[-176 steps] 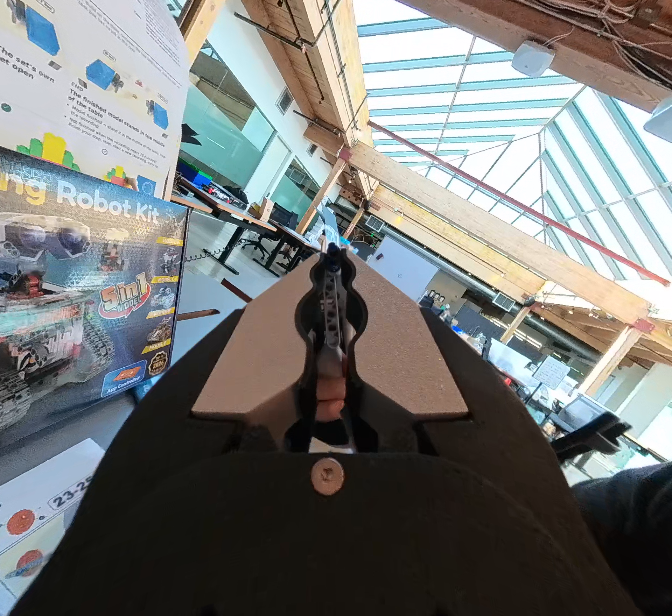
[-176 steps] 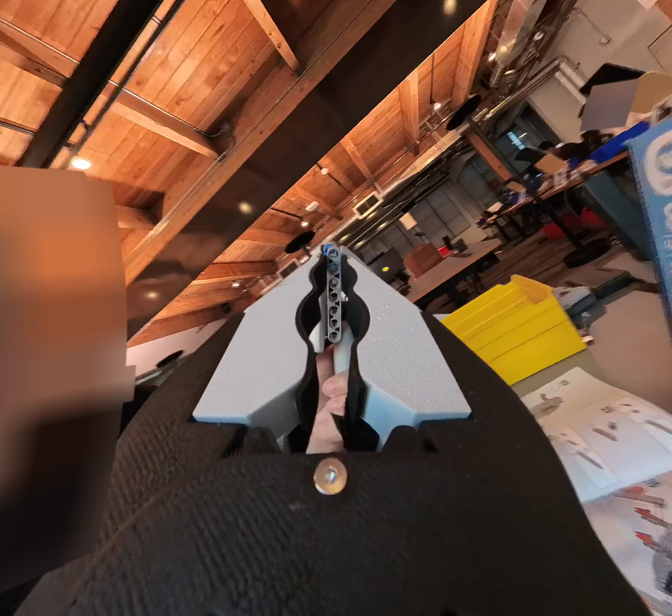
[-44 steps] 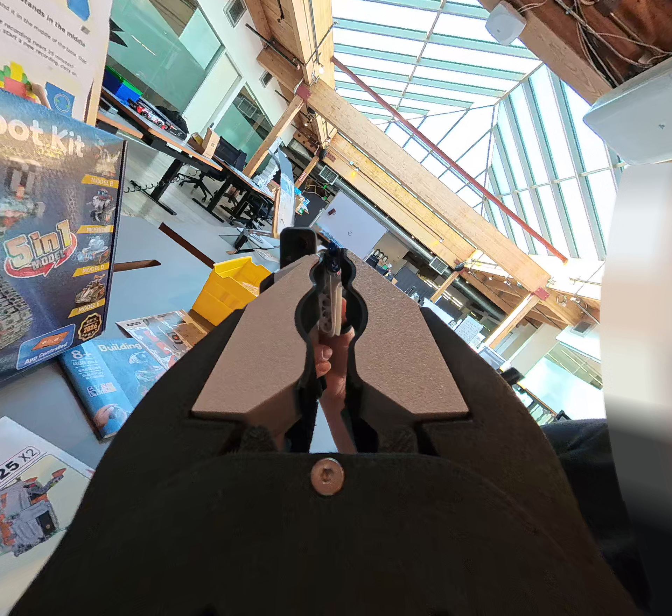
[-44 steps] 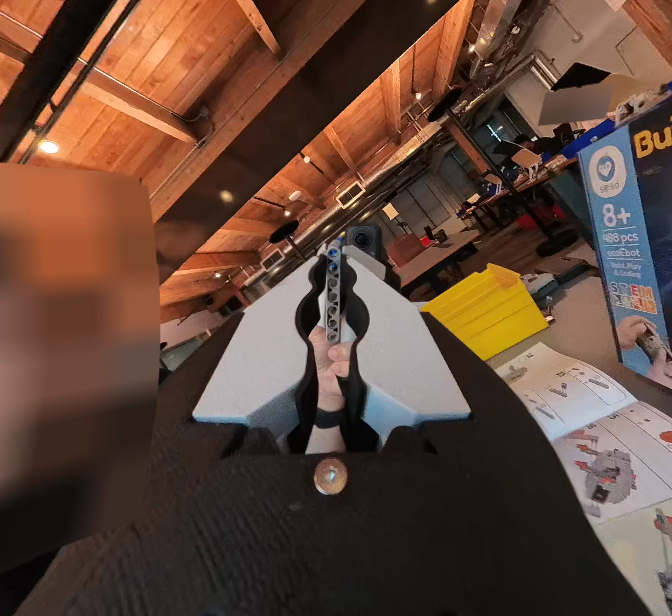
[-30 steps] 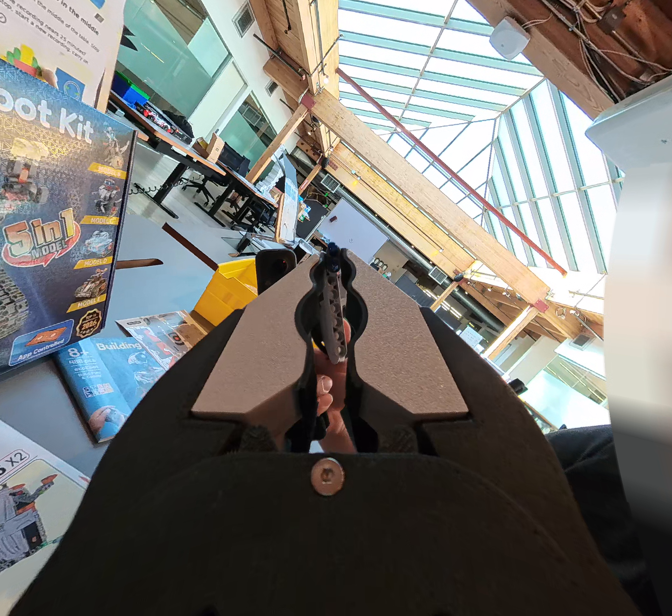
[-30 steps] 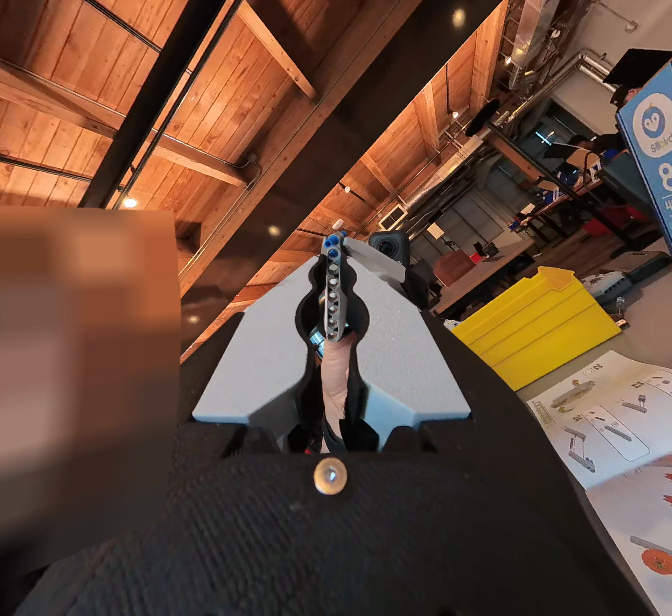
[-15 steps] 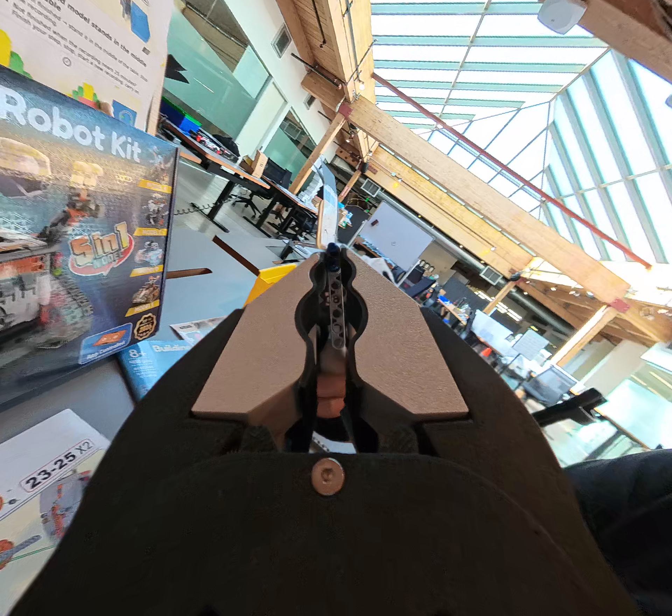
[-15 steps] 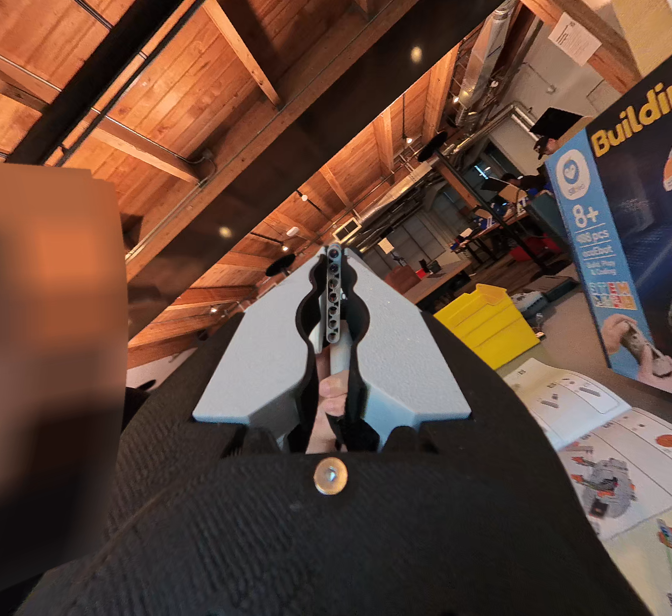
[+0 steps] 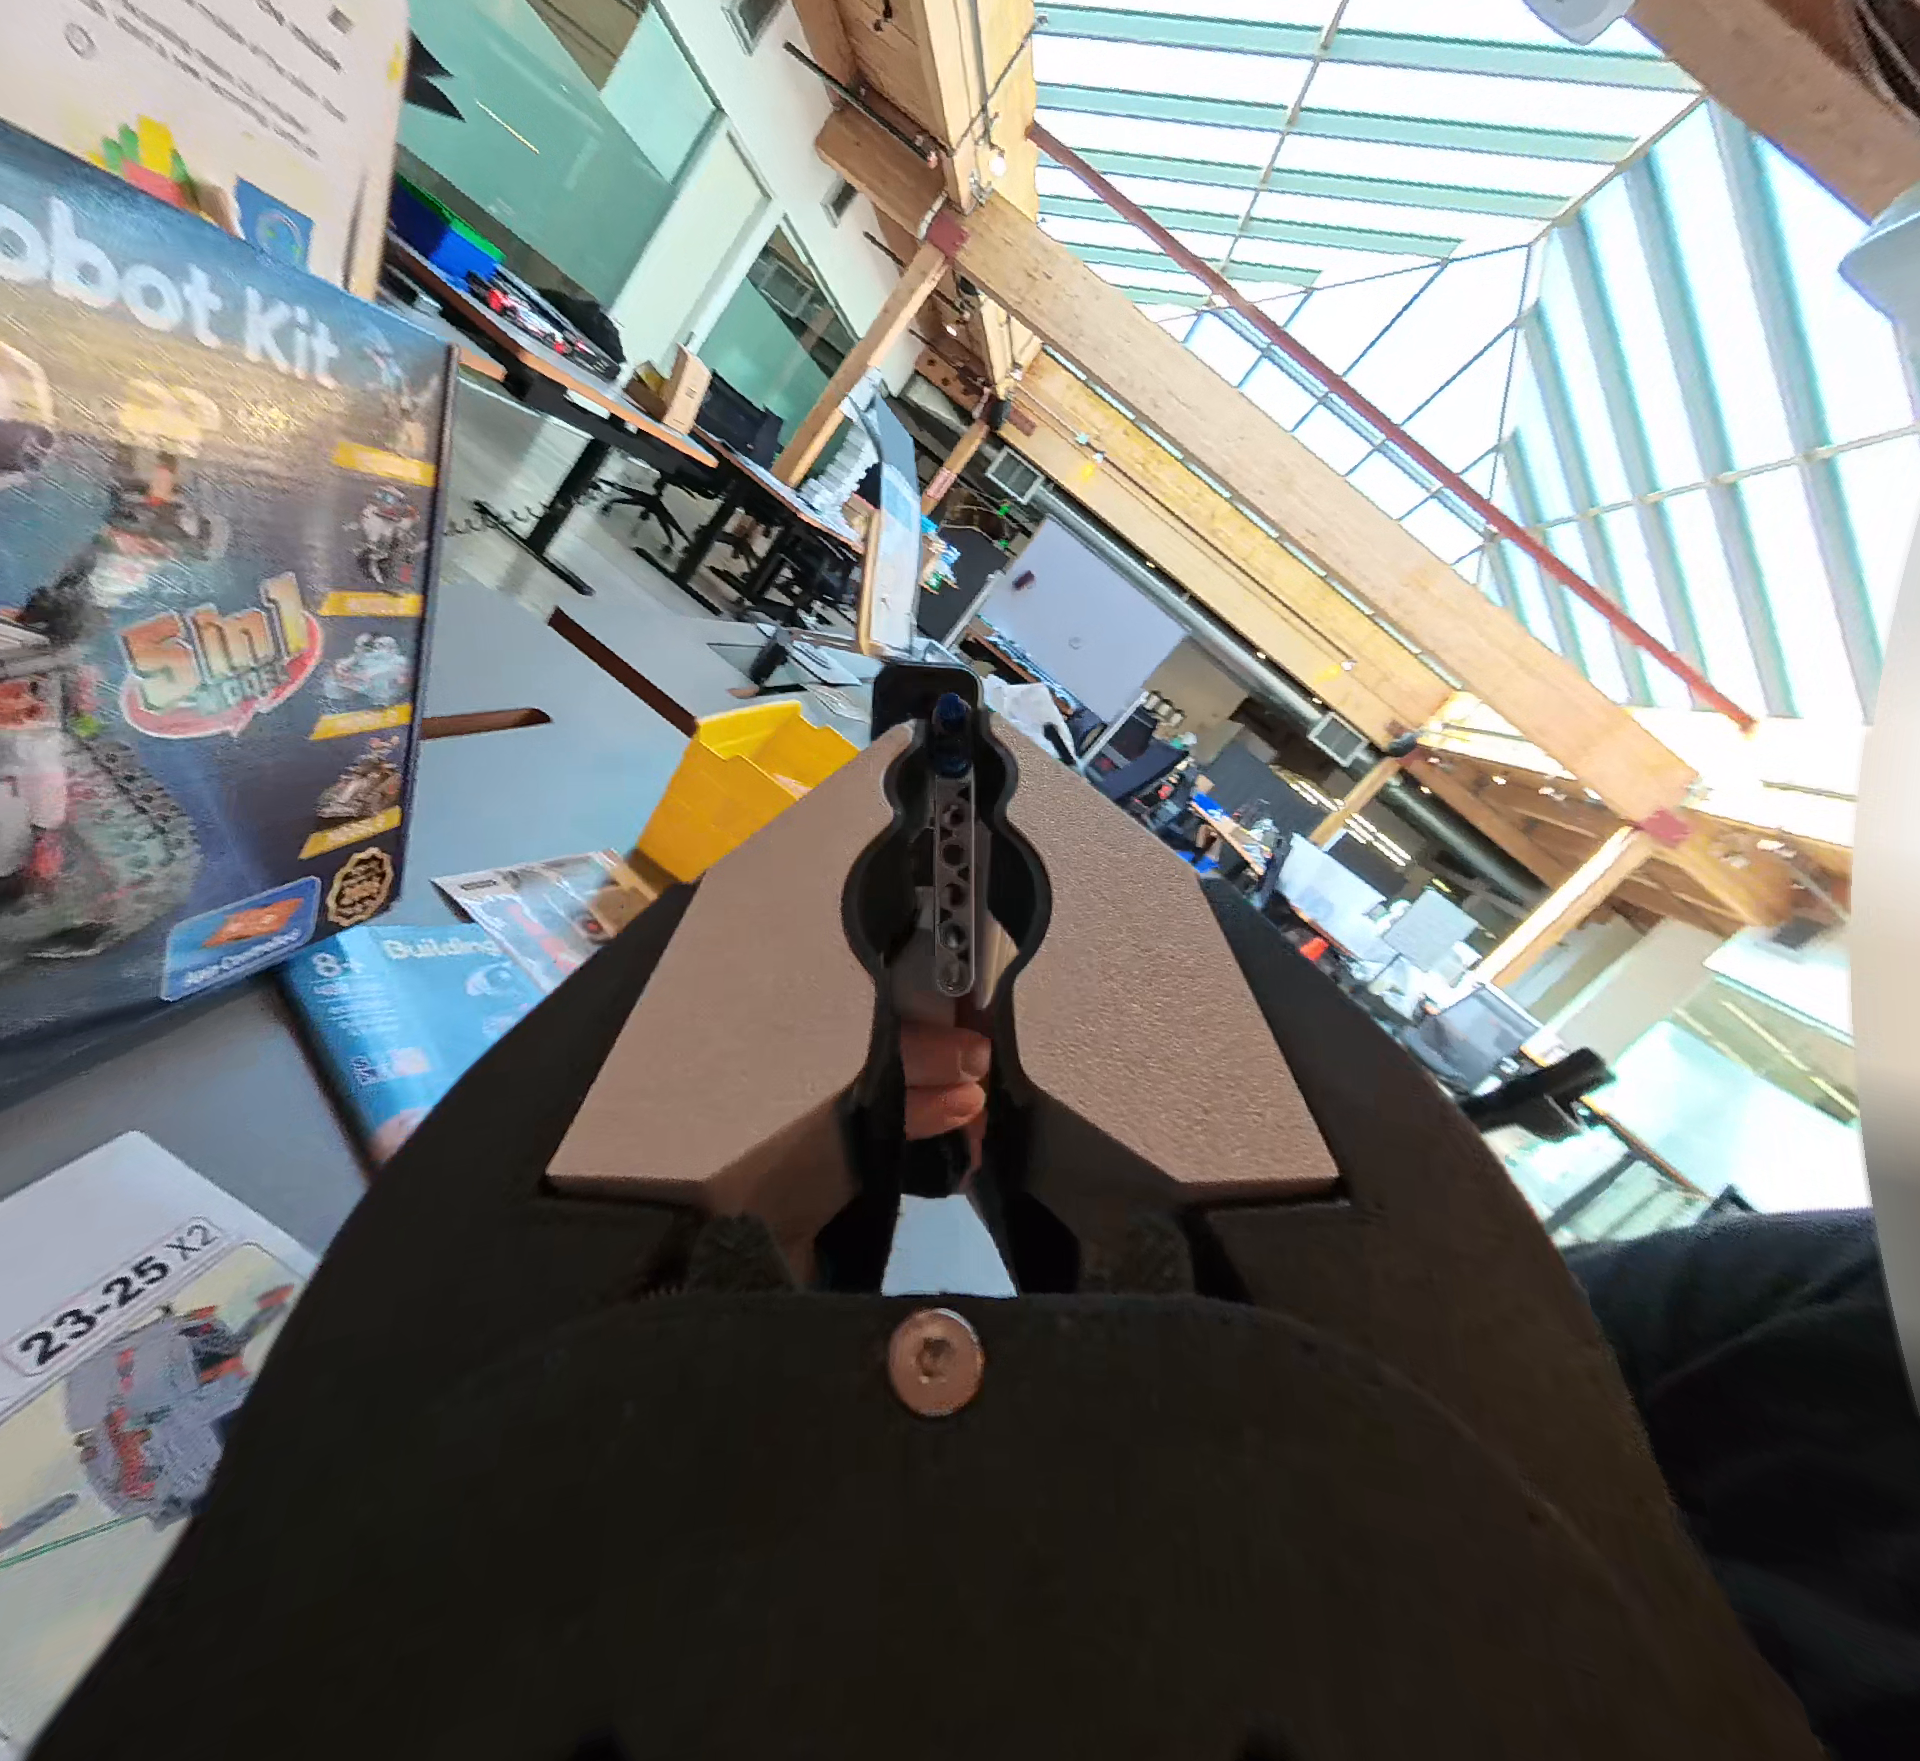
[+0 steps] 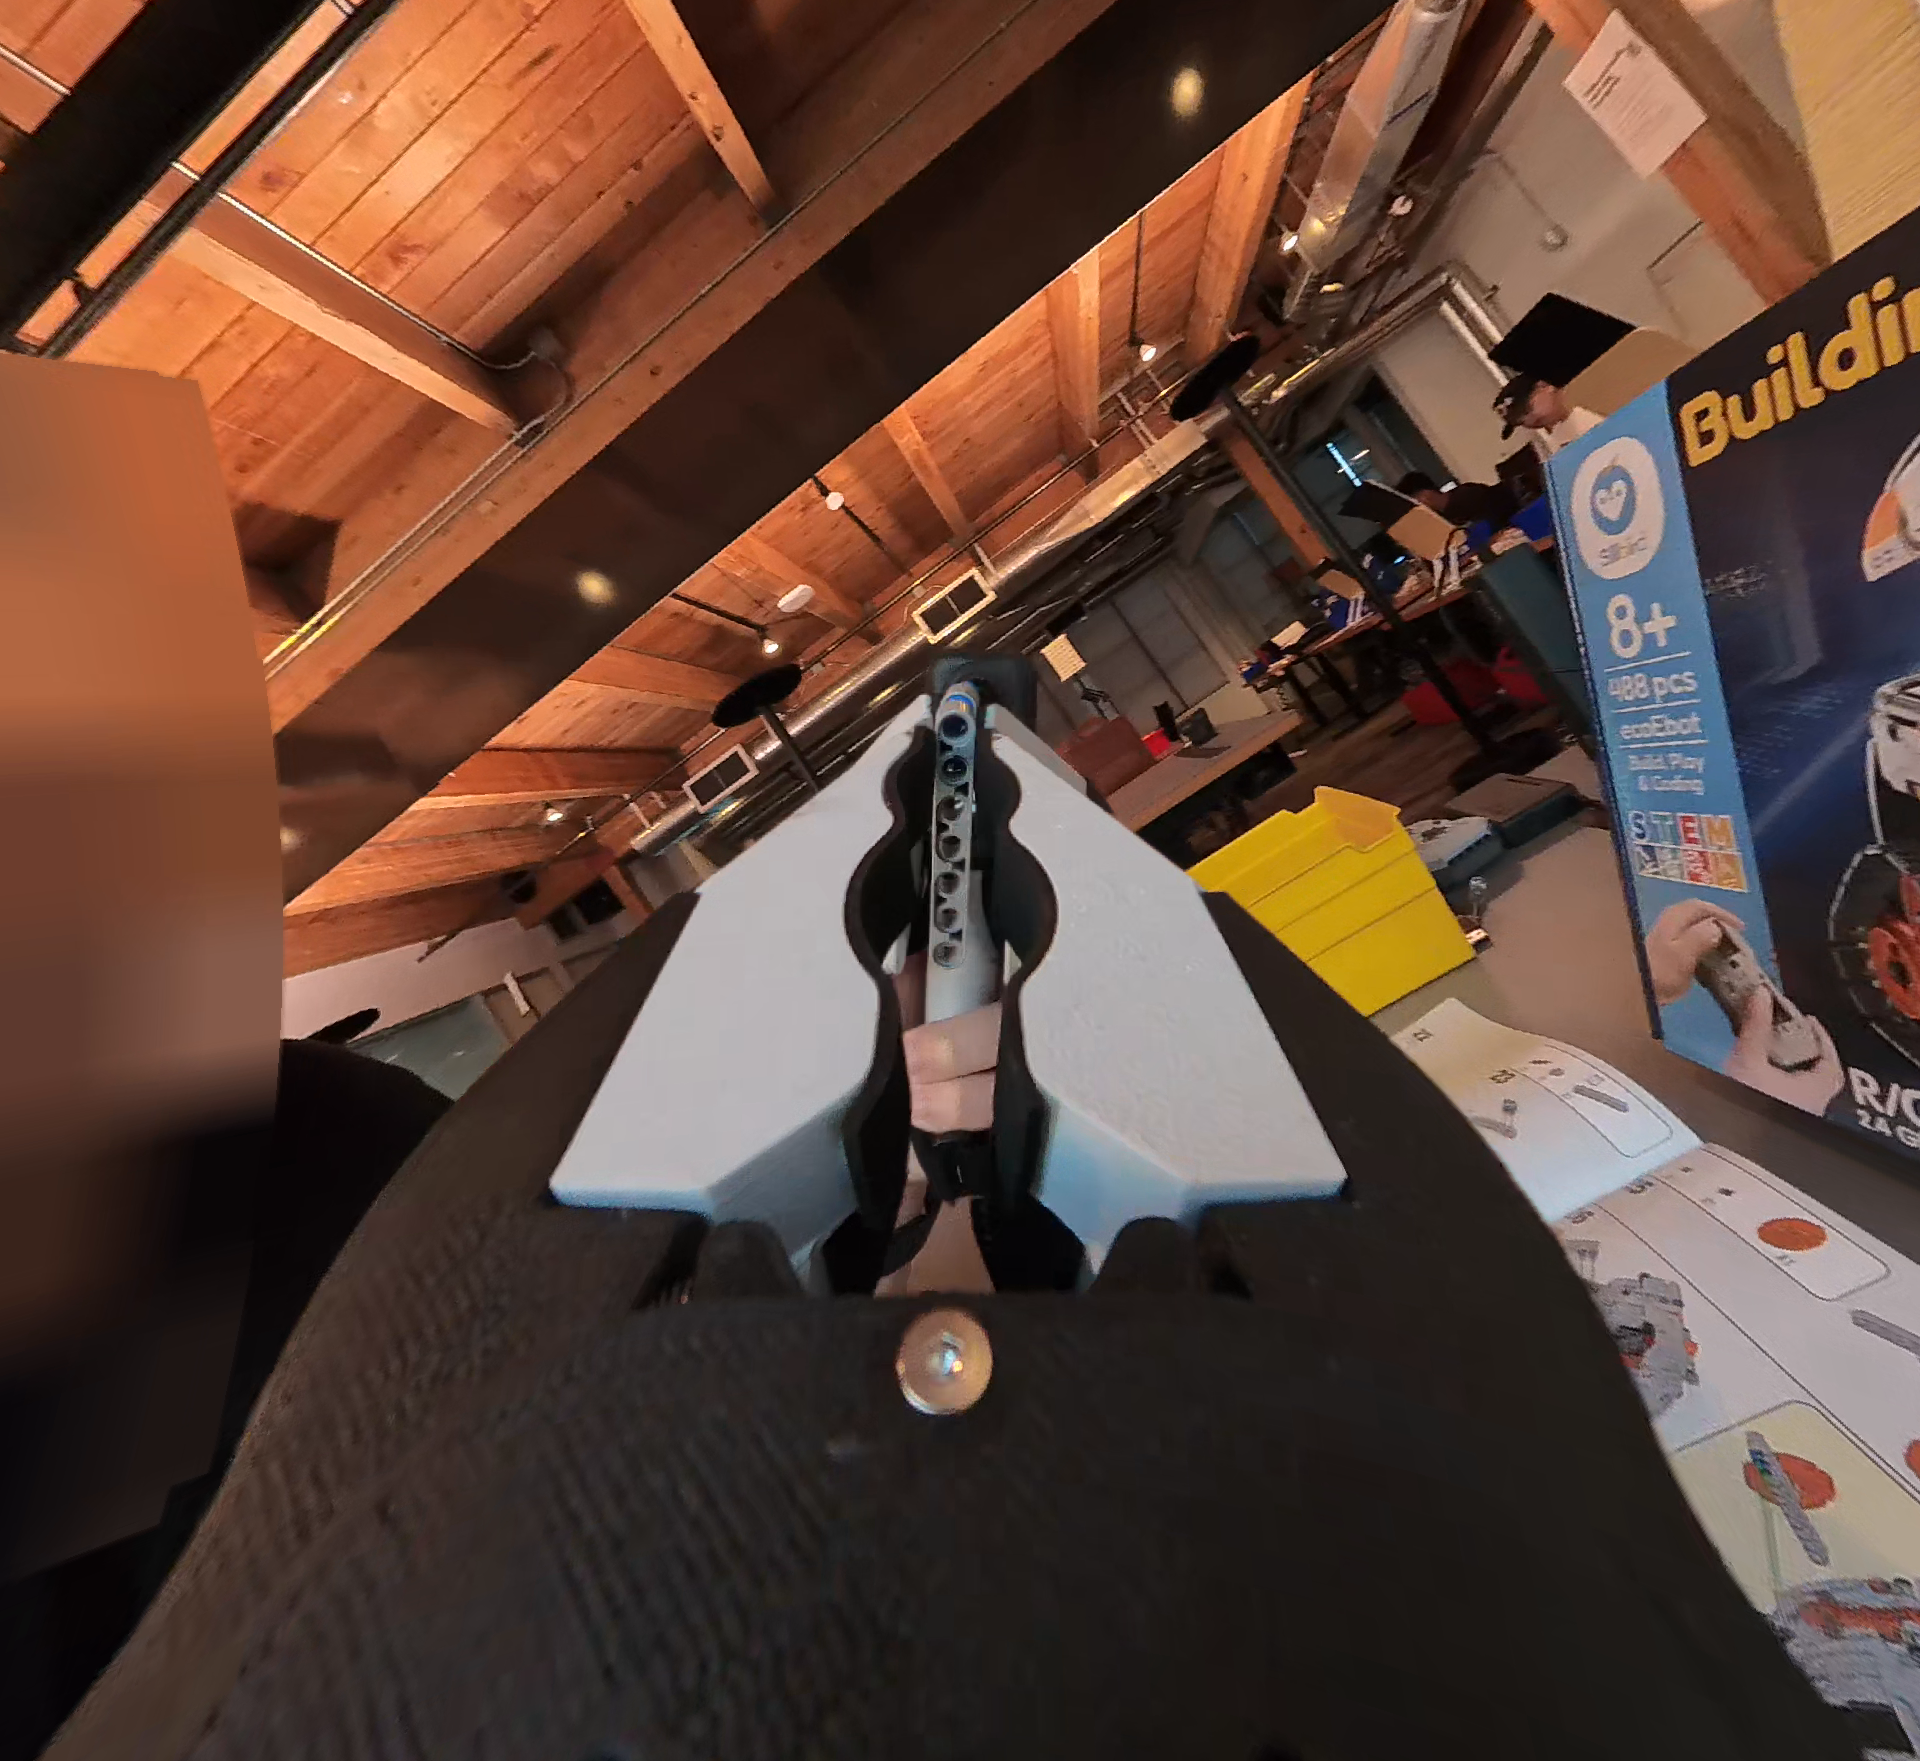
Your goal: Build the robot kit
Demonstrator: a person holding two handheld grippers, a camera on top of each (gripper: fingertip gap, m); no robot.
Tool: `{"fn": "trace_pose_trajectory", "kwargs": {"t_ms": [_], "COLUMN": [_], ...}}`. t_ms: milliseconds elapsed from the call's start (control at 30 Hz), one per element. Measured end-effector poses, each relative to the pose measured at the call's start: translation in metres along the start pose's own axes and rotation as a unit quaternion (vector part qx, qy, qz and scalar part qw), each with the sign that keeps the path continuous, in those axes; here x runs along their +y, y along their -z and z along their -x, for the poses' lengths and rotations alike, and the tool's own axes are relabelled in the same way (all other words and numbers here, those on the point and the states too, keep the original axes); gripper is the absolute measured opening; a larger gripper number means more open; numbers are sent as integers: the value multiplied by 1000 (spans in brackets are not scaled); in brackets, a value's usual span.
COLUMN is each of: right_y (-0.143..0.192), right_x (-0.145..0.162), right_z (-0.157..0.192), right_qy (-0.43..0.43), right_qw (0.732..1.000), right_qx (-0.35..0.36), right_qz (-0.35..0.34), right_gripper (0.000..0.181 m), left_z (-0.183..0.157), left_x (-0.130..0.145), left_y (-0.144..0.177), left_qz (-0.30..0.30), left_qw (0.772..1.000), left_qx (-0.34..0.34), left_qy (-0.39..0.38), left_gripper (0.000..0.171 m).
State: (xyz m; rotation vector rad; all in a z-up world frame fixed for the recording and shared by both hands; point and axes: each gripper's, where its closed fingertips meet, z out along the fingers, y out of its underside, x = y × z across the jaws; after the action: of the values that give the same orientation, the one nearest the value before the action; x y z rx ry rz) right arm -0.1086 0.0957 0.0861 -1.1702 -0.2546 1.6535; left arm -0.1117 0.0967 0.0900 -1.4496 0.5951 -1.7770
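Note:
My left gripper (image 9: 948, 737), with tan fingers (image 9: 769, 973), points up and is shut on a grey holed beam (image 9: 956, 880) that has a dark blue pin (image 9: 948, 722) at its top end. My right gripper (image 10: 956, 716), with pale grey fingers (image 10: 748, 1005), also points up and is shut on a grey holed beam (image 10: 952, 854) with a blue pin (image 10: 954, 699) at its tip. Bare fingers of a hand show below each beam in the left wrist view (image 9: 940, 1083) and in the right wrist view (image 10: 945, 1067). A black camera body shows just behind each tip. I cannot tell whether both grippers grip one beam.
A dark kit box (image 9: 208, 631) stands at the left, with a blue booklet (image 9: 416, 1015) and an instruction sheet (image 9: 114, 1348) on the grey table. A yellow bin (image 9: 738, 776) sits behind; it also shows in the right wrist view (image 10: 1340, 890), beside the box (image 10: 1787, 735) and sheets (image 10: 1714, 1296). The grippers are tip to tip, or close to it.
Both views have swung a little. The yellow bin and the black camera body behind the tips have come into sight in the left view. Both grippers stay shut on their beams.

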Motion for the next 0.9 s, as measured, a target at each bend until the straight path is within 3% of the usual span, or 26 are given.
{"fn": "trace_pose_trajectory", "kwargs": {"t_ms": [367, 700, 900], "right_y": [4, 9, 14], "right_x": [8, 17, 20], "right_z": [2, 0, 0], "right_qy": [2, 73, 42], "right_qw": [999, 990, 990], "right_qx": [-22, 15, -1], "right_qz": [46, 122, 132], "right_gripper": [4, 4, 4], "left_z": [-1, 1, 1], "left_x": [8, 18, 24], "left_y": [2, 4, 3], "left_qz": [49, 104, 112], "left_qw": [998, 994, 994], "left_qx": [22, -8, 8], "left_qy": [29, -25, 1], "left_gripper": [5, 5, 5]}}
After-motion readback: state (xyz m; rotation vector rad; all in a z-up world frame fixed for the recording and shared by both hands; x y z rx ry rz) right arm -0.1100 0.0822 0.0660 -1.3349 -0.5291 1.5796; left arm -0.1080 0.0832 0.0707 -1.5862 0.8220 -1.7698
